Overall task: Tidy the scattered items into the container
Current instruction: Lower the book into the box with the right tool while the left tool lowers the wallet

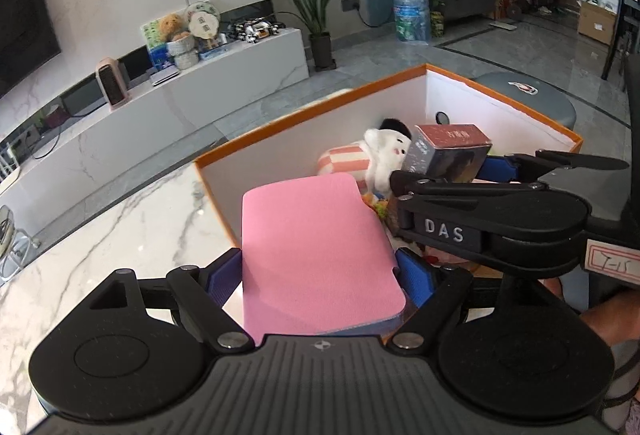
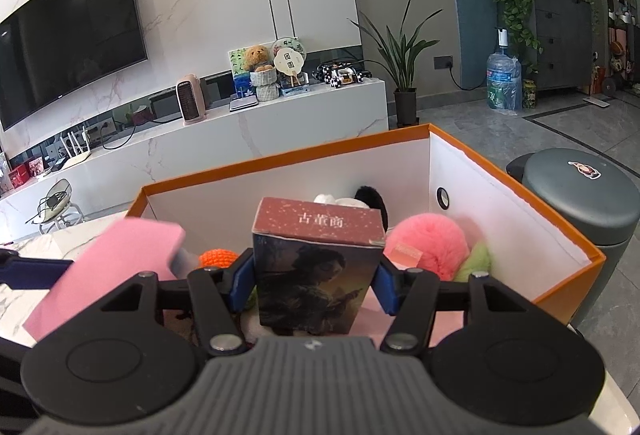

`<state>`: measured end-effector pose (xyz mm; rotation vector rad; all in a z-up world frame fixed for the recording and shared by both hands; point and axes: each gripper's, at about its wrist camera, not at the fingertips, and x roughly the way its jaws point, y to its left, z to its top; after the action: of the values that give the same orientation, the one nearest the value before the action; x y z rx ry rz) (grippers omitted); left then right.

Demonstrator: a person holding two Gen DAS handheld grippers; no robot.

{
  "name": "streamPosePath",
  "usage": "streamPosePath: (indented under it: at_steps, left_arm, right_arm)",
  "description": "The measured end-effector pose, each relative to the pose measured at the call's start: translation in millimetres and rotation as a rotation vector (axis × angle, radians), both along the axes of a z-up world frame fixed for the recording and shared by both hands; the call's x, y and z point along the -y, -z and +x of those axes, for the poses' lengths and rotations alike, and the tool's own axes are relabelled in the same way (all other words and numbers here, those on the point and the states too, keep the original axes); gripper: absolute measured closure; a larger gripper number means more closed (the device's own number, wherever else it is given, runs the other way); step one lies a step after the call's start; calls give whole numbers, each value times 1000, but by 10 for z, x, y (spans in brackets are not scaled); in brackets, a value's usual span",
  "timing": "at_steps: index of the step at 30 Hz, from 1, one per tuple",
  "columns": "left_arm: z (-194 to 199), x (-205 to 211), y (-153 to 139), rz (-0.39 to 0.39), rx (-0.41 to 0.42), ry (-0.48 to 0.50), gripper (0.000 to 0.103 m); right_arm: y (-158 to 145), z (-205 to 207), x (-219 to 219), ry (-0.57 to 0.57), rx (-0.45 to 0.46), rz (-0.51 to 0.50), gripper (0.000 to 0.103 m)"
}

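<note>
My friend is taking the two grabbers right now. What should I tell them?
Left gripper: shut on the flat pink foam pad, held over the near rim of the orange box with white inside.
Right gripper: shut on the small dark picture carton with a red top, held over the box.
Already inside: white plush toy with striped body, fluffy pink pom-pom, orange crocheted ball.
Left: let both held things go into the box. Anything else on the marble table is out of view.
</note>
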<state>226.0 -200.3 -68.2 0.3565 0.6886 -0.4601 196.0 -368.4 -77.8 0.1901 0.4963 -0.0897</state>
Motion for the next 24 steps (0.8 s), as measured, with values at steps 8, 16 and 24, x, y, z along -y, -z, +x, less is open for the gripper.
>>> streamPosePath:
  at_steps: [8, 16, 24]
  left_arm:
    - [-19, 155, 91, 28, 22, 44, 6]
    - [-287, 364, 187, 185, 255, 99, 3]
    - [-408, 441, 225, 220, 354, 95, 3]
  right_arm:
    - [7, 9, -5, 3, 0, -6, 42]
    - [4, 10, -41, 5, 1, -5, 41]
    - [-1, -9, -41, 2, 3, -2, 41]
